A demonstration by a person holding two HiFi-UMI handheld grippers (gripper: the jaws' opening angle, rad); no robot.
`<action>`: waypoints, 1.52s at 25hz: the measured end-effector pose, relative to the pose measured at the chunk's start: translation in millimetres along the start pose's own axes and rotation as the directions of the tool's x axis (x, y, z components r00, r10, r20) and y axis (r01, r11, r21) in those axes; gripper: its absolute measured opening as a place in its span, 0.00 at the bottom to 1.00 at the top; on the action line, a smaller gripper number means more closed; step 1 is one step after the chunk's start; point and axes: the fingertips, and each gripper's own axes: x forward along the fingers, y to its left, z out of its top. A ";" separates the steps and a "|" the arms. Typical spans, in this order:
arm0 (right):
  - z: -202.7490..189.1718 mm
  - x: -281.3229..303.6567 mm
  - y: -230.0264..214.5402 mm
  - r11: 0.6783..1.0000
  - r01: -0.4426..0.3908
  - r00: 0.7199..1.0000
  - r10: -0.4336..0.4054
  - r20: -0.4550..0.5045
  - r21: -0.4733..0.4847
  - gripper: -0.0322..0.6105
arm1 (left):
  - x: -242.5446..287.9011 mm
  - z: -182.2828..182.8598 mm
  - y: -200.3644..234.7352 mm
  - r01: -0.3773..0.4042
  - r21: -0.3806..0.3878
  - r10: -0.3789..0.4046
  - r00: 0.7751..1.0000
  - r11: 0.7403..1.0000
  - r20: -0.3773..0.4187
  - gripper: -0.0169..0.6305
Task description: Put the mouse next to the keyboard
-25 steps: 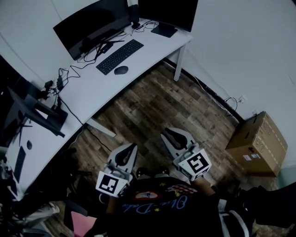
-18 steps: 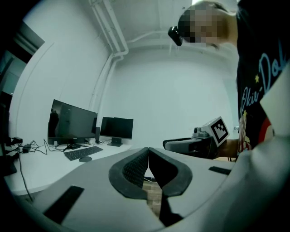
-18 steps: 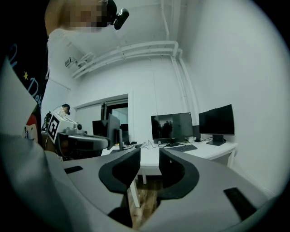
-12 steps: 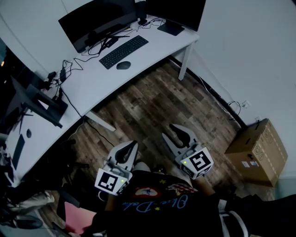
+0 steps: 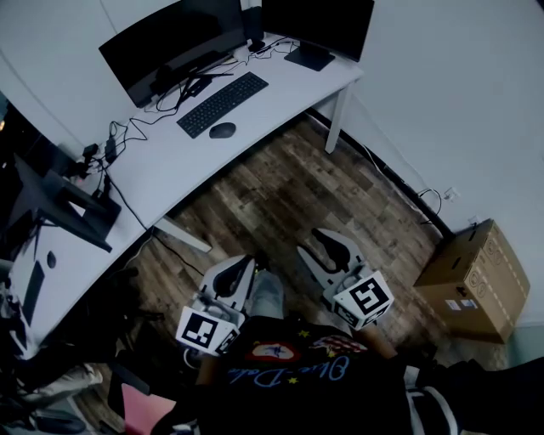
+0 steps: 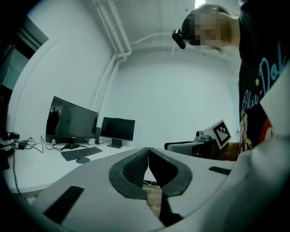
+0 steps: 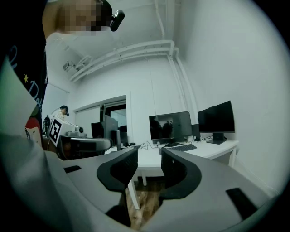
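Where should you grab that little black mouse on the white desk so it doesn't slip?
Probably by its two side edges, coming down from above. The mouse is a low rounded hump lying flat on the desk, so its top offers nothing to pinch. The keyboard lies close behind it, so approach from the desk's front edge.

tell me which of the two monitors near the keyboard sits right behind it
The wider monitor, on the left in the head view: the keyboard lies just in front of it. The smaller monitor stands off to the right.
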 end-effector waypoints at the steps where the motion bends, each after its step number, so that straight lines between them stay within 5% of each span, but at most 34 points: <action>1: 2.8 2.9 -5.5 1.000 0.008 1.000 -0.008 0.009 -0.008 0.26 | 7.5 1.6 3.4 0.013 0.003 -0.013 1.000 1.000 0.006 0.03; 20: 29.9 175.8 -73.5 0.999 0.013 0.999 -0.014 -0.040 -0.031 0.30 | 116.2 38.6 164.8 0.121 -0.020 -0.120 0.992 0.992 0.047 0.03; 30: 26.2 284.2 -81.4 0.995 -0.071 0.994 0.065 -0.084 -0.068 0.32 | 124.8 41.9 272.0 0.043 -0.048 -0.039 0.997 0.998 0.068 0.03; 38: 14.8 337.4 -89.4 0.989 -0.126 0.985 0.115 -0.132 -0.074 0.33 | 123.8 35.3 316.8 -0.012 -0.064 0.015 0.999 0.998 0.048 0.03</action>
